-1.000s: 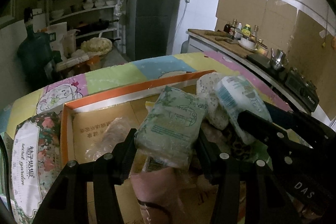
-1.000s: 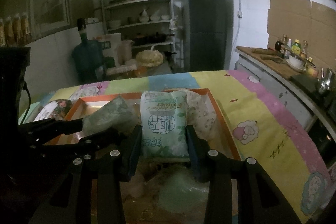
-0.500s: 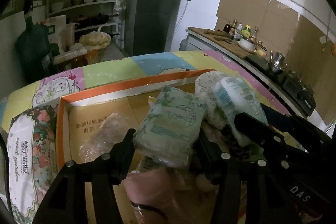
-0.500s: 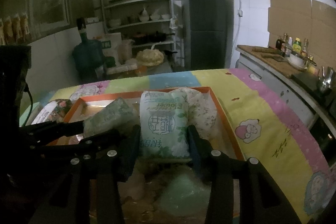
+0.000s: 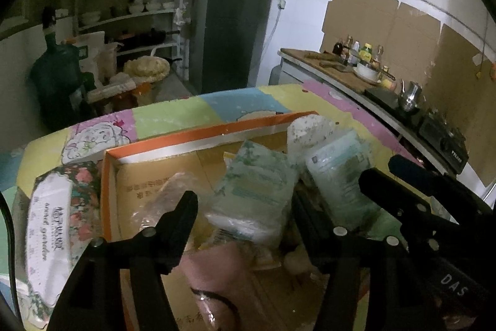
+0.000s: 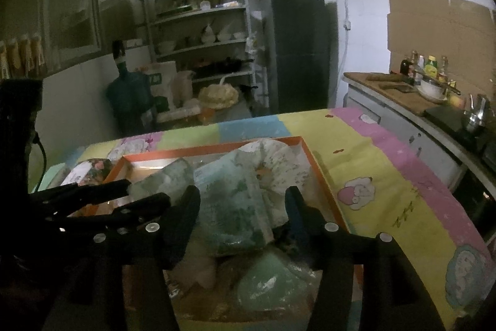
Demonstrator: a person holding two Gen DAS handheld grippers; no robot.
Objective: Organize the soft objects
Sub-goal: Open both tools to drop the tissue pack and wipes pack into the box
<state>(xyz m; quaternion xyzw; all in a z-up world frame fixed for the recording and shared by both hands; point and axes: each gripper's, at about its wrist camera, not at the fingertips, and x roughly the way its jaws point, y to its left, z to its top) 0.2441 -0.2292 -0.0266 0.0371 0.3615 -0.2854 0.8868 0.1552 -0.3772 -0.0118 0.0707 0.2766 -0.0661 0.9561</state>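
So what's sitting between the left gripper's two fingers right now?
In the left wrist view, the pale green tissue pack stands between the left gripper fingers inside the orange-rimmed box. The jaws have just been opening; a gap shows beside one finger.

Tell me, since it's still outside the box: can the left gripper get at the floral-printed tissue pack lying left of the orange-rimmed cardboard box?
Probably yes: the floral-printed tissue pack lies uncovered beside the left gripper, whose jaws have just been opening off the pale green pack.

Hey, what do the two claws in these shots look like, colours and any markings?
Both are matte black. The left claw has two angular, tapering fingers joined with silver rivets. The right claw is built the same; seen from the left camera, its body carries white letters "DAS". A thin dark cable shows at the left edge.
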